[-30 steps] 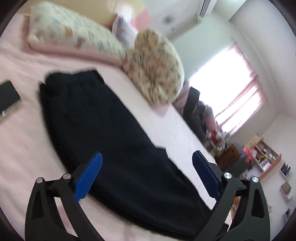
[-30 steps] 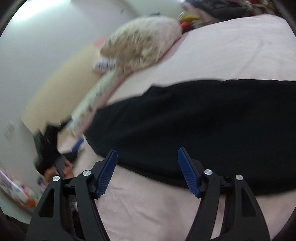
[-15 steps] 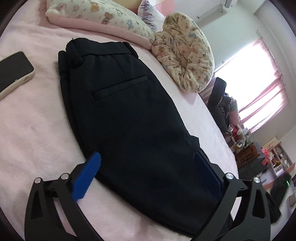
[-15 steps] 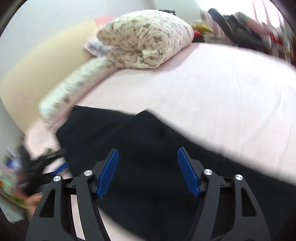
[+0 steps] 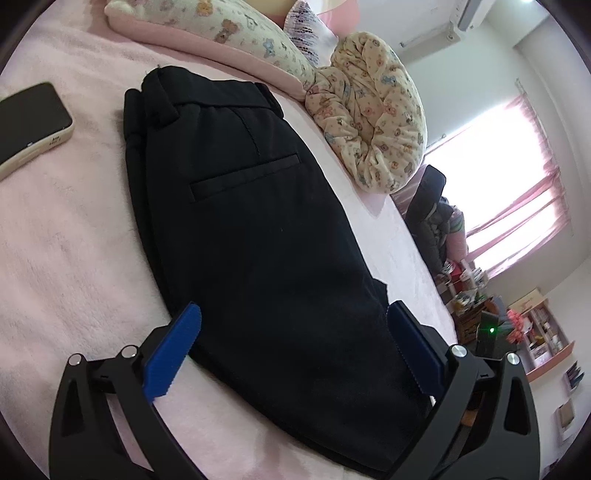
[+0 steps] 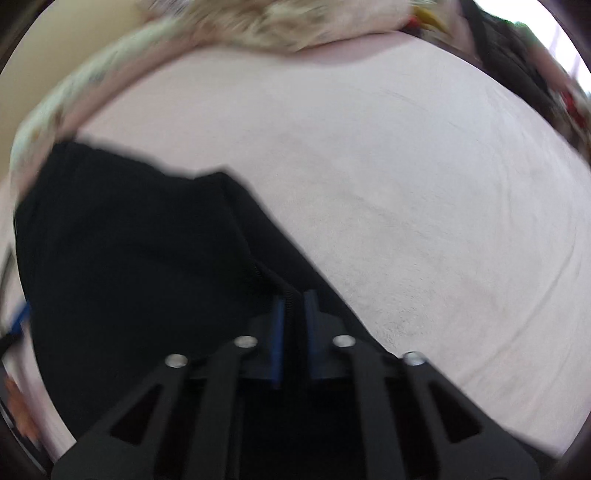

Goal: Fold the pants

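Black pants (image 5: 258,229) lie flat on the pink bed, folded lengthwise, waistband towards the pillows and back pocket facing up. My left gripper (image 5: 295,325) is open and empty, its blue fingers spanning the width of the pants just above the cloth. In the right wrist view the pants (image 6: 140,258) fill the lower left. My right gripper (image 6: 295,314) is shut on a ridge of the black cloth near the pants' edge. The view is blurred by motion.
A phone (image 5: 26,122) lies on the pink bed (image 5: 66,258) left of the waistband. A long patterned pillow (image 5: 229,33) and a rolled patterned blanket (image 5: 373,122) lie beyond the pants. Bare sheet (image 6: 424,203) stretches to the right of the pants.
My right gripper has dropped onto the pants and closed on the cloth; it was open before. My left gripper has drawn slightly closer over the pants and stays open.
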Available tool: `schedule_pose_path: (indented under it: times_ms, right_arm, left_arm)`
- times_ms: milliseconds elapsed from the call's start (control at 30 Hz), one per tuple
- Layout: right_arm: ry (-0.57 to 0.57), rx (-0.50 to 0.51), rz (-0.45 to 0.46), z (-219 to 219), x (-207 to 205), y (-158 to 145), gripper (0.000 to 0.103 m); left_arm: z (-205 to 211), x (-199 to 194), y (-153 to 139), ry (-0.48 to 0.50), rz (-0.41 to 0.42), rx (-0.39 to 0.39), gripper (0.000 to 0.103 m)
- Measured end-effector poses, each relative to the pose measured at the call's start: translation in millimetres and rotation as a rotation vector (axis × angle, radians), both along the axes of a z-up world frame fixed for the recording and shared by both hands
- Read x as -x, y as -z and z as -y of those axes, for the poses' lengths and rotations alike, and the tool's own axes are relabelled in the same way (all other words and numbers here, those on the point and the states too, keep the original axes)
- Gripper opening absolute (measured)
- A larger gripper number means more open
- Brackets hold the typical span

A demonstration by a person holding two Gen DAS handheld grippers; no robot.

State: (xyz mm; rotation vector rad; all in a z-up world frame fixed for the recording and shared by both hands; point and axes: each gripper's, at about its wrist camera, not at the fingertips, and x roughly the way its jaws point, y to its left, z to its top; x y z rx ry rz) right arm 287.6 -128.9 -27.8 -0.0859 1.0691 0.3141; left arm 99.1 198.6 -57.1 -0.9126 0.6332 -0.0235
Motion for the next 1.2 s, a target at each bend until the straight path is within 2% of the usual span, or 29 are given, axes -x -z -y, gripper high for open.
schedule_pose_path:
  times_ms: [67, 133, 200, 233, 333, 433, 533, 567, 633, 667, 700, 800, 867, 900, 967, 1000, 1133, 1200]
  right_arm:
    - [0.095, -0.096, -0.022, 14, -4, 5, 0.007]
    - [0.116, -0.093, -0.050, 13, -4, 13, 0.010]
    - [0.125, -0.086, -0.005, 11, 1, 4, 0.014]
    - [0.133, -0.112, 0.045, 11, 5, -6, 0.018]
    - [0.096, -0.185, 0.086, 8, 3, -20, 0.019]
    - [0.081, -0.198, 0.069, -1, -10, -21, 0.019]
    - [0.080, -0.196, 0.005, -17, -28, -8, 0.019]
    - [0.085, -0.167, -0.023, -22, -35, 0, 0.019]
    - [0.095, -0.120, -0.022, -31, -41, 10, 0.017]
    - [0.131, -0.083, -0.010, -30, -40, 14, 0.010]
    - [0.169, -0.072, -0.014, -26, -43, 18, 0.009]
    - [0.221, -0.153, -0.006, -14, -38, 14, 0.010]
    - [0.237, -0.178, 0.060, -5, -21, 0, 0.018]
    - [0.230, -0.227, 0.097, 4, -7, -9, 0.023]
    - [0.220, -0.301, 0.130, 20, 17, -21, 0.062]
    - [0.221, -0.321, 0.134, 29, 30, -24, 0.066]
    - [0.244, -0.360, 0.121, 66, 79, -27, 0.065]
    - [0.272, -0.428, 0.130, 94, 114, -25, 0.060]
  left_arm:
    - [-3, 2, 1, -0.007, 0.007, 0.020, 0.101]
    - [-4, 3, 2, -0.013, 0.011, 0.032, 0.099]
    - [-5, 3, 2, -0.020, 0.014, 0.040, 0.099]
    - [-5, 4, 2, -0.026, 0.016, 0.046, 0.099]
    - [-5, 5, 2, -0.033, 0.020, 0.051, 0.099]
    - [-5, 5, 1, -0.034, 0.023, 0.054, 0.099]
    - [-5, 5, 1, -0.034, 0.024, 0.056, 0.099]
    - [-4, 5, 1, -0.034, 0.024, 0.056, 0.099]
    - [-5, 5, 2, -0.034, 0.025, 0.060, 0.099]
    - [-6, 6, 2, -0.036, 0.027, 0.062, 0.099]
    - [-6, 6, 2, -0.040, 0.030, 0.064, 0.099]
    - [-4, 6, 1, -0.036, 0.030, 0.047, 0.098]
    - [-3, 8, -2, -0.045, 0.025, 0.046, 0.097]
    - [-3, 10, -4, -0.050, 0.033, 0.055, 0.097]
    - [-6, 15, -8, -0.058, 0.070, 0.070, 0.097]
    - [-8, 18, -13, -0.067, 0.100, 0.069, 0.097]
    - [-20, 20, -22, -0.082, 0.170, 0.075, 0.100]
    - [-22, 11, -21, -0.013, 0.193, 0.129, 0.101]
